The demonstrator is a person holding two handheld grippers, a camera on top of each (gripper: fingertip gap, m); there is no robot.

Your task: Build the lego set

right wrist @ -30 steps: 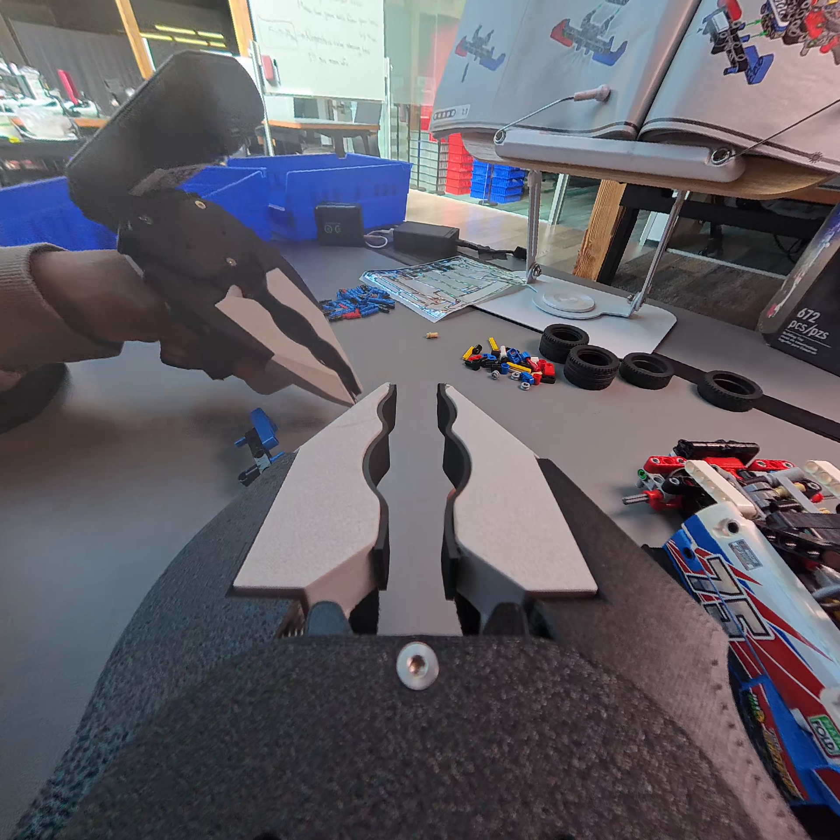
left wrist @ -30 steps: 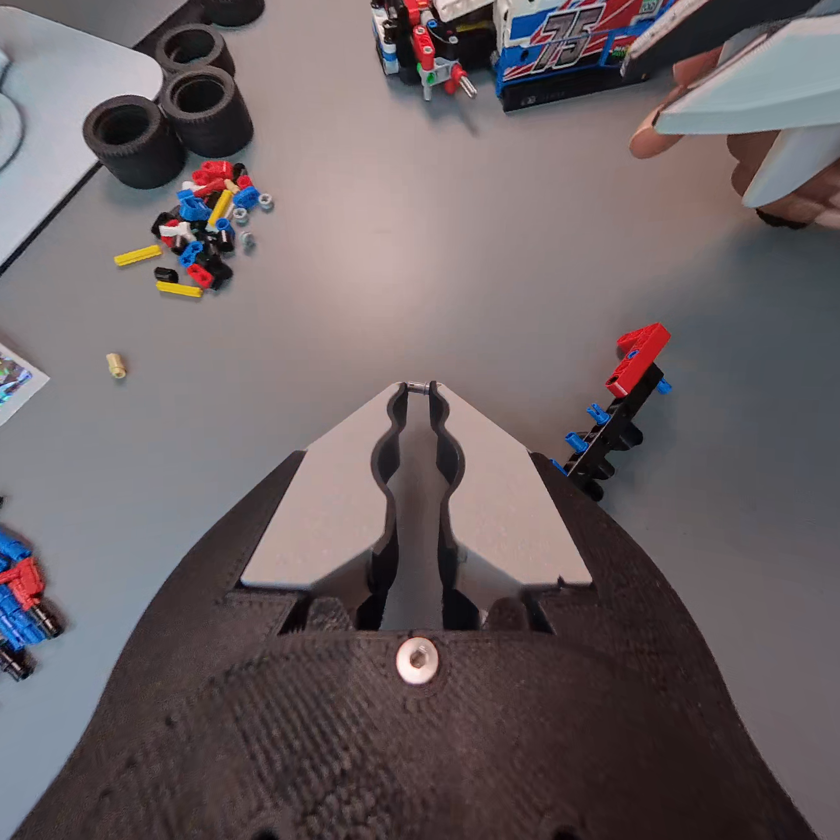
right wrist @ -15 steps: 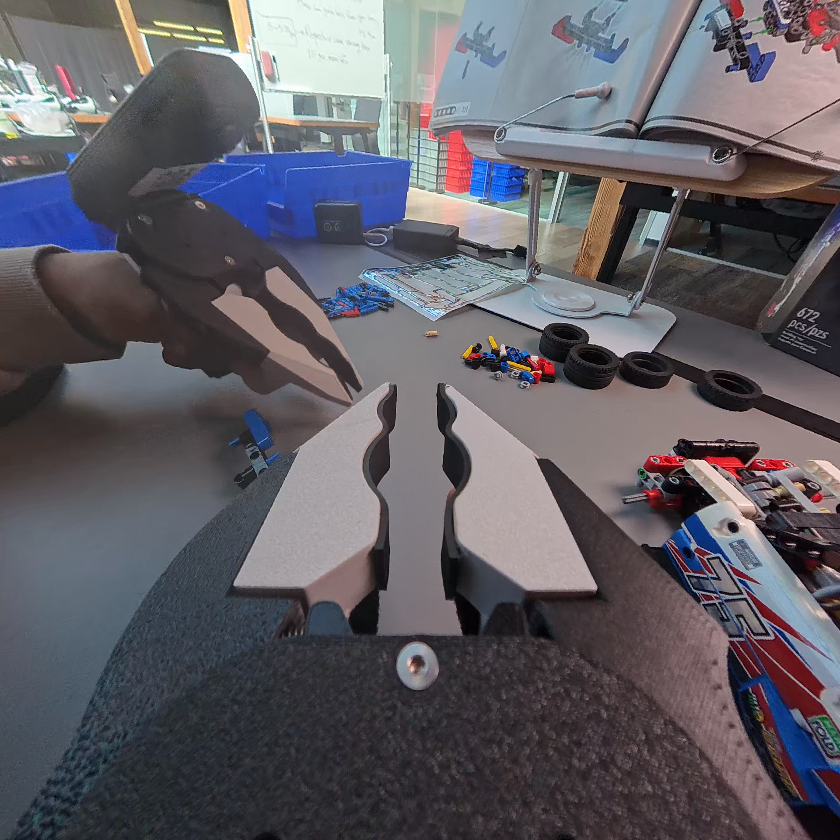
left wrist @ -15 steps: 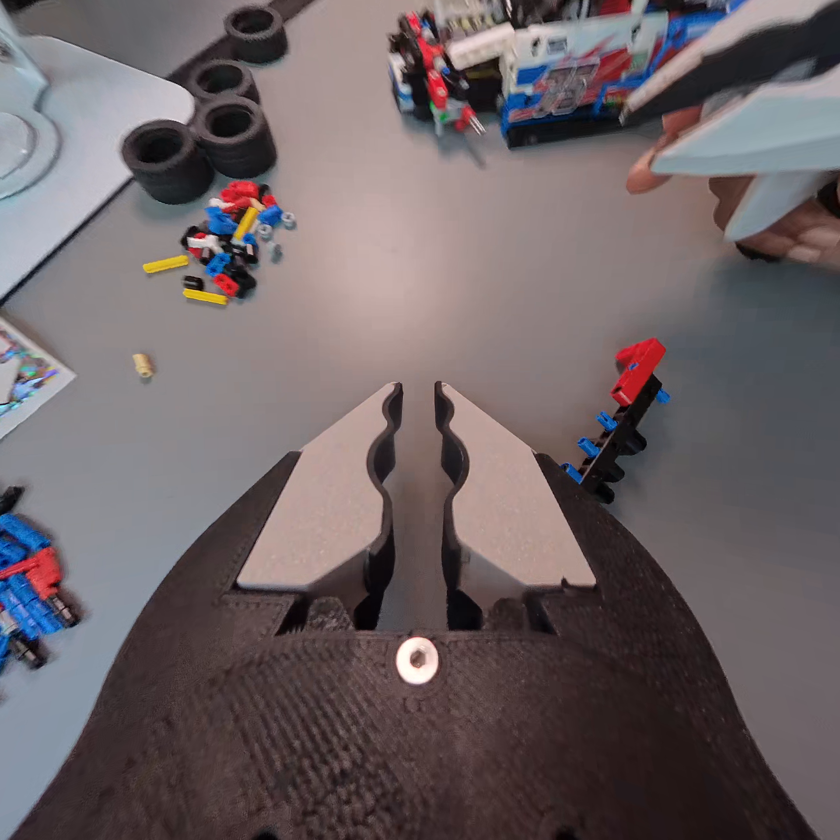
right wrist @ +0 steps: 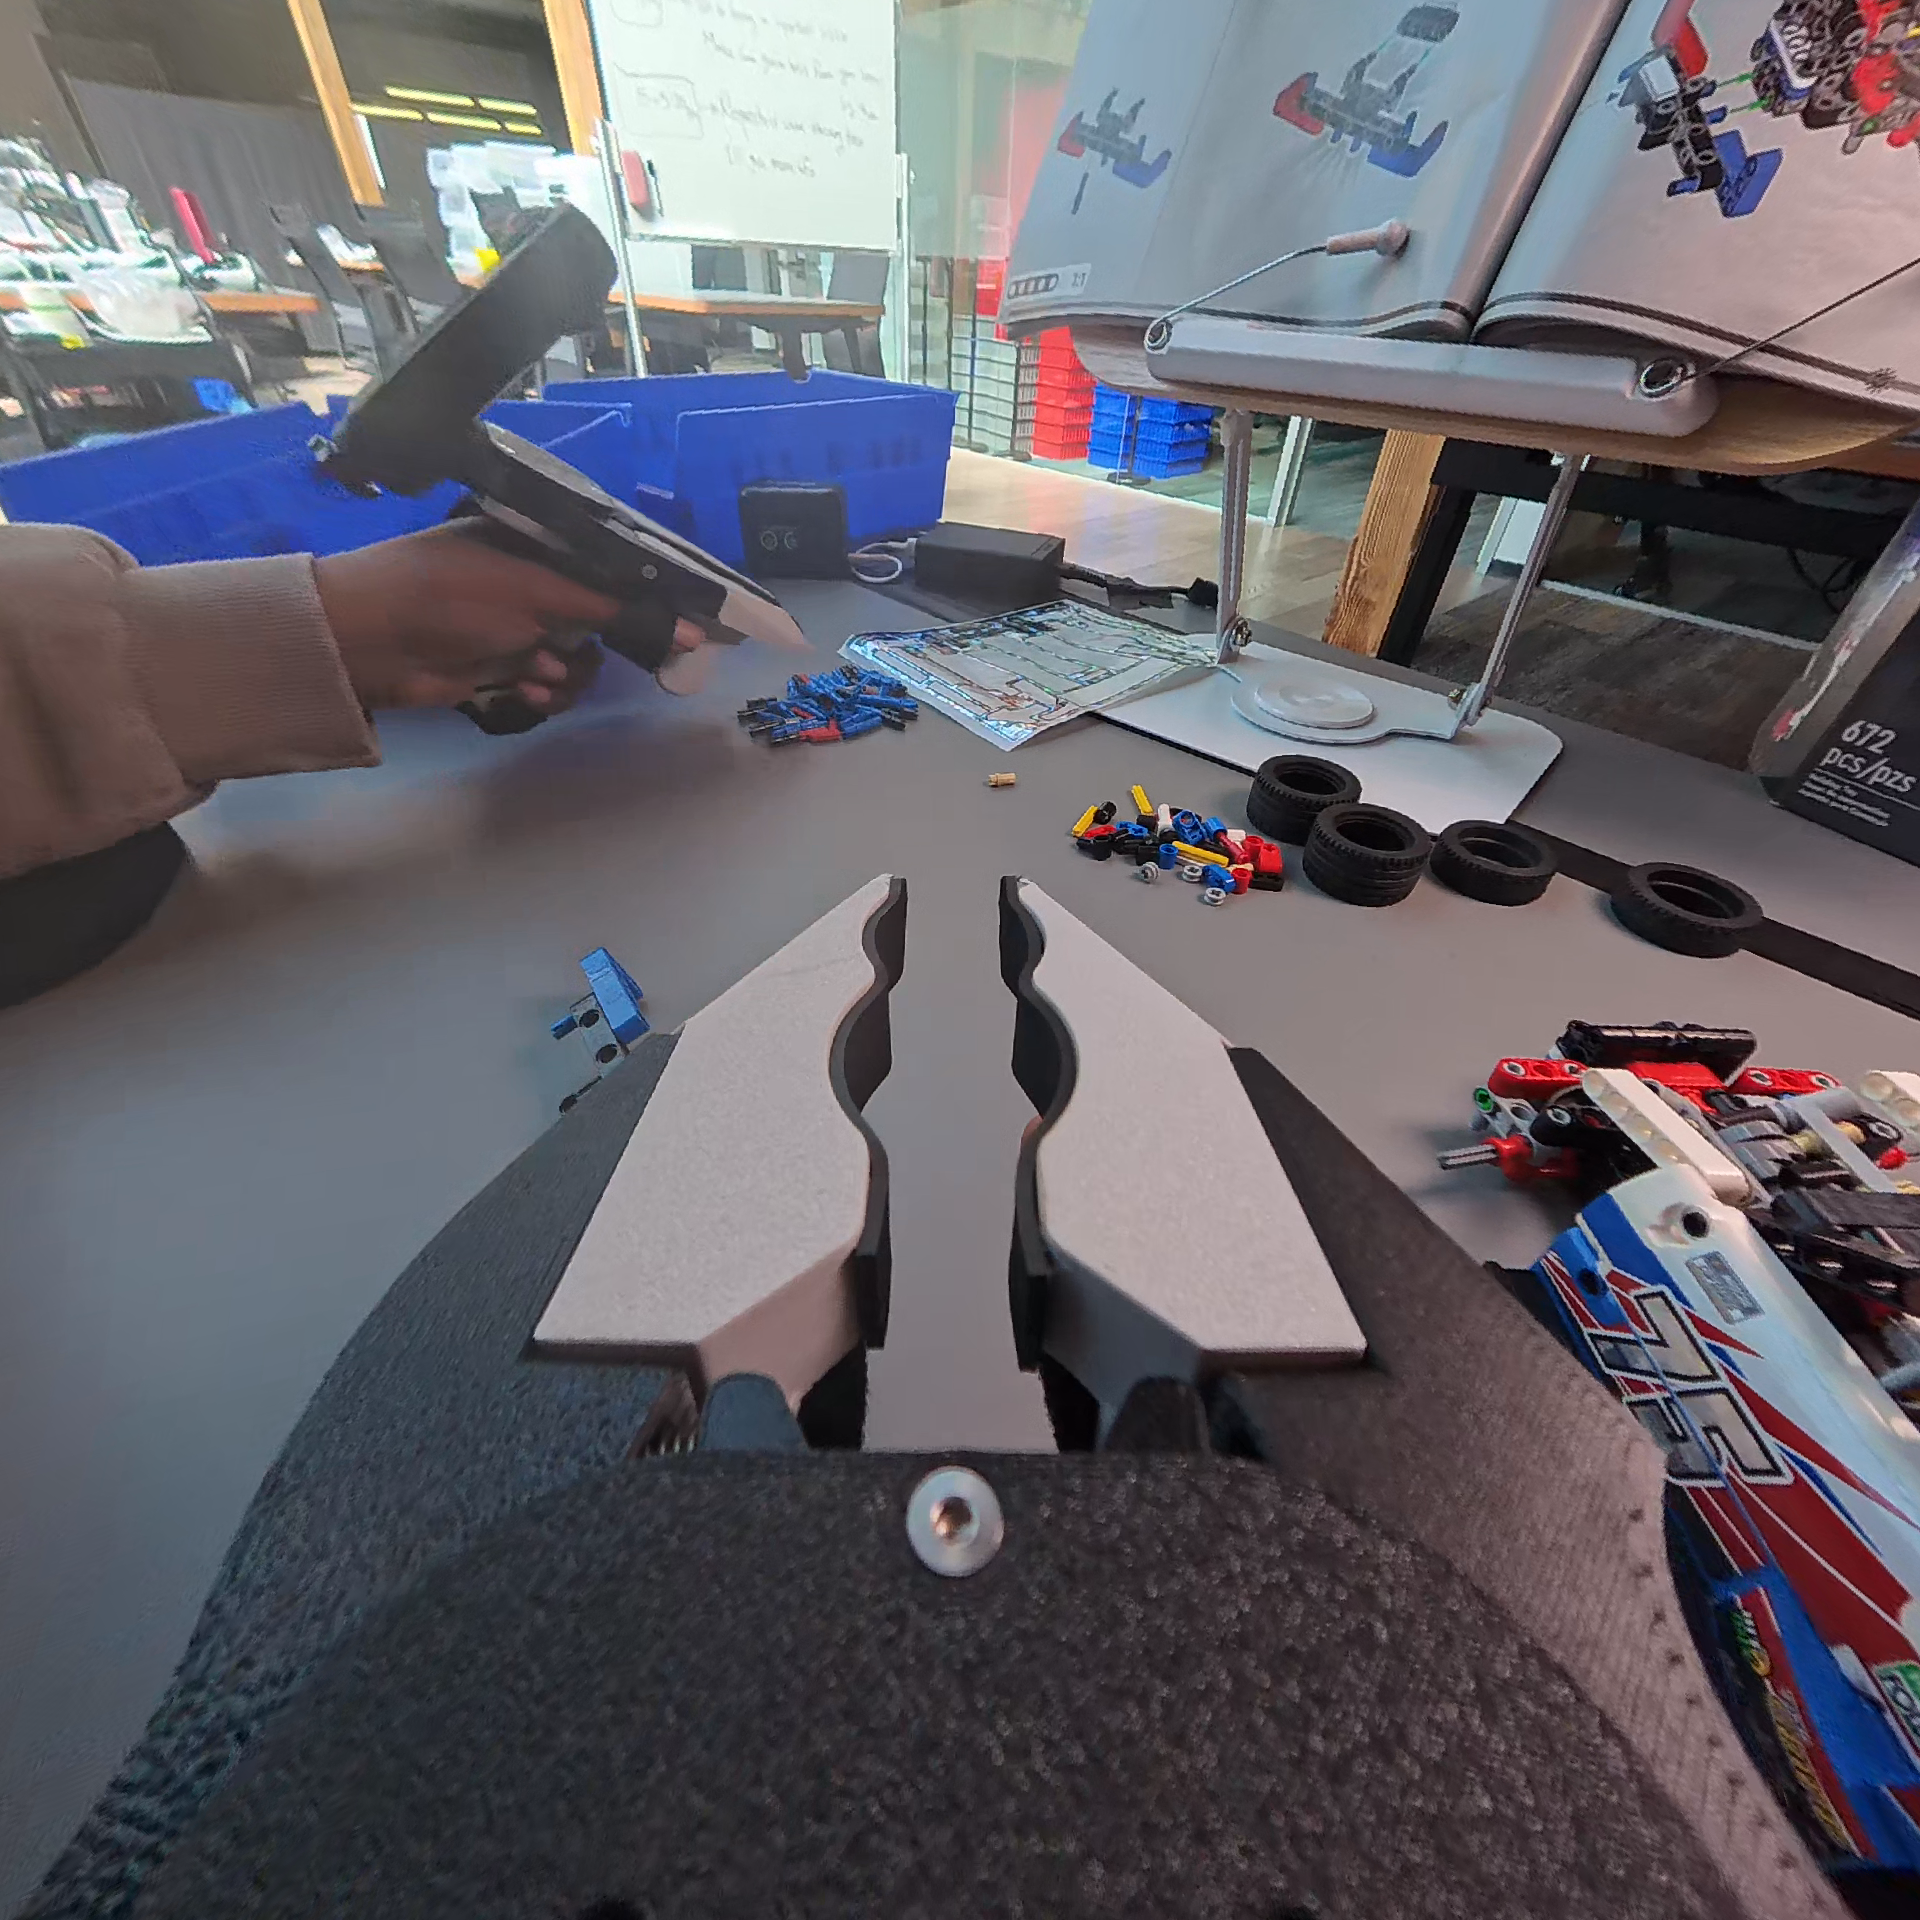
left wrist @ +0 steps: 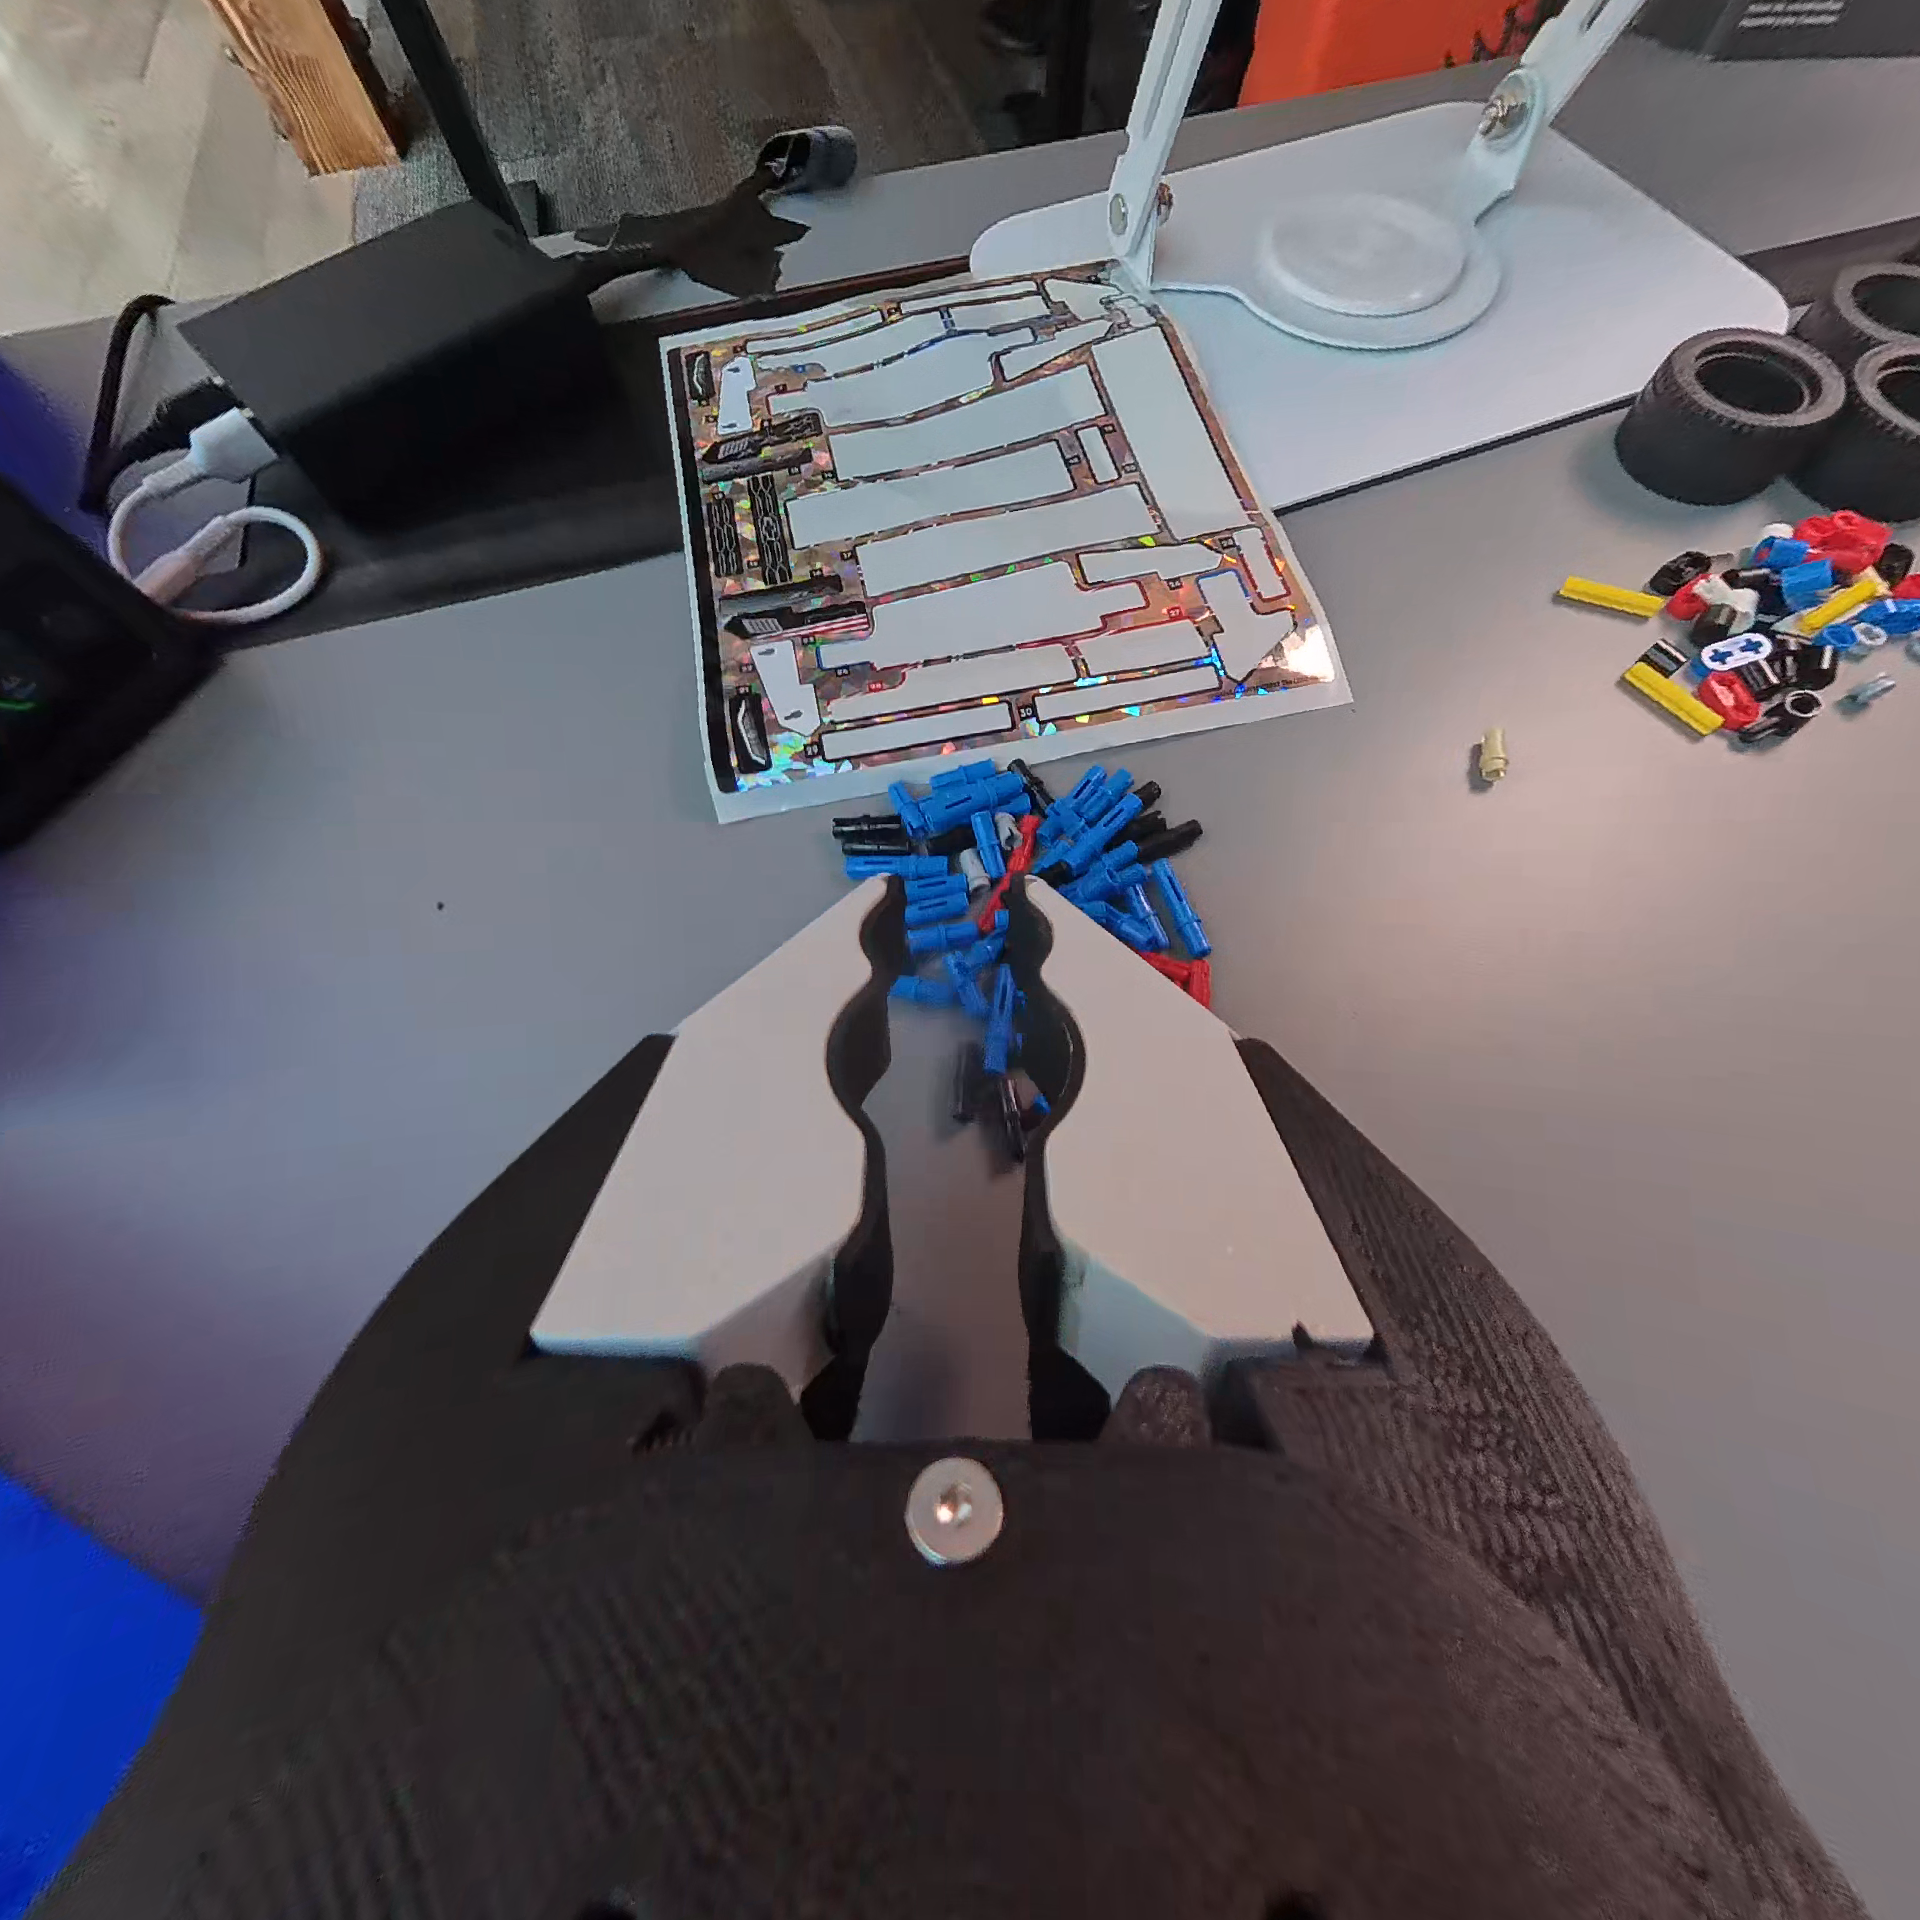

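Blue and black pins (left wrist: 1023, 873) lie in a heap on the counter (left wrist: 416, 935), right under my left tool (left wrist: 956, 894), which is open and empty. My right tool (right wrist: 951, 899) is open and empty too. Beside it sits the half-built car (right wrist: 1725, 1278); four tyres (right wrist: 1361, 847) wait, so lots is left.

Four black rubber tyres (right wrist: 1363, 850) lie on the table, two of them side by side. There is one sticker sheet (left wrist: 977, 530), one tan peg (left wrist: 1492, 753) lying alone, one partly built race car (right wrist: 1756, 1320) and two heaps of small parts: blue and black pins (left wrist: 1023, 862), and mixed-colour pieces (right wrist: 1179, 847).
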